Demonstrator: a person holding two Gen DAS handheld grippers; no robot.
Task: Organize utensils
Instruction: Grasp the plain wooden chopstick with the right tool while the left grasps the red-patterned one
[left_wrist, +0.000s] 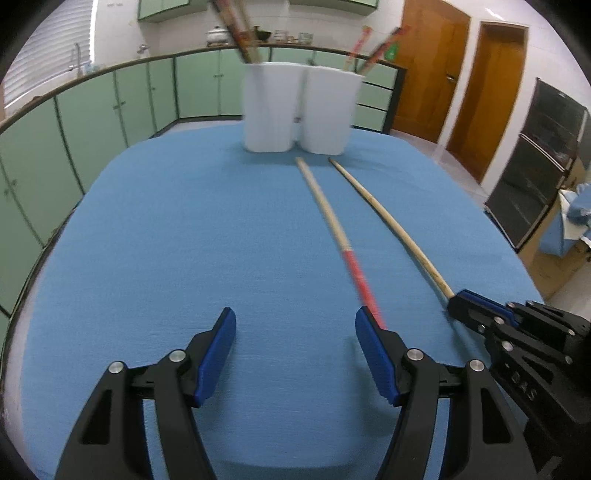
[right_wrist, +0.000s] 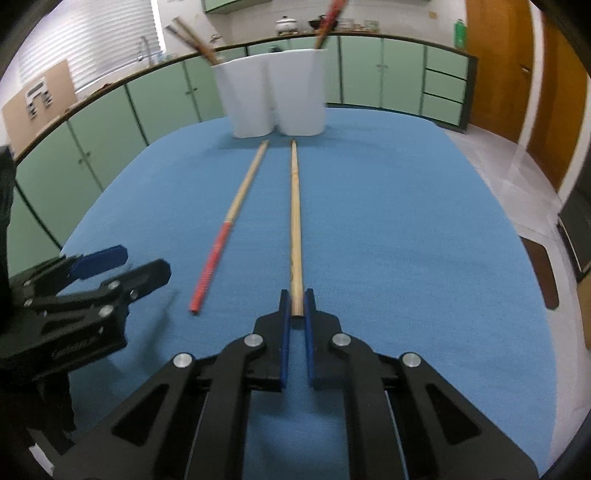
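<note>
Two long chopsticks lie on the blue tablecloth (left_wrist: 166, 240), pointing at two white holders. The red-handled chopstick (left_wrist: 334, 236) lies just right of my left gripper (left_wrist: 295, 328), which is open and empty; its red end reaches the right finger (left_wrist: 373, 347). It also shows in the right wrist view (right_wrist: 229, 225). My right gripper (right_wrist: 296, 306) is shut on the near end of the plain wooden chopstick (right_wrist: 295, 210), which also shows in the left wrist view (left_wrist: 388, 218). The left holder (left_wrist: 269, 107) and right holder (left_wrist: 328, 110) each hold several chopsticks.
The table's edges curve away on all sides (right_wrist: 480, 184). Green cabinets (left_wrist: 92, 110) run behind, wooden doors (left_wrist: 491, 96) and an oven (left_wrist: 535, 166) stand to the right. The left gripper shows at the left of the right wrist view (right_wrist: 110, 269).
</note>
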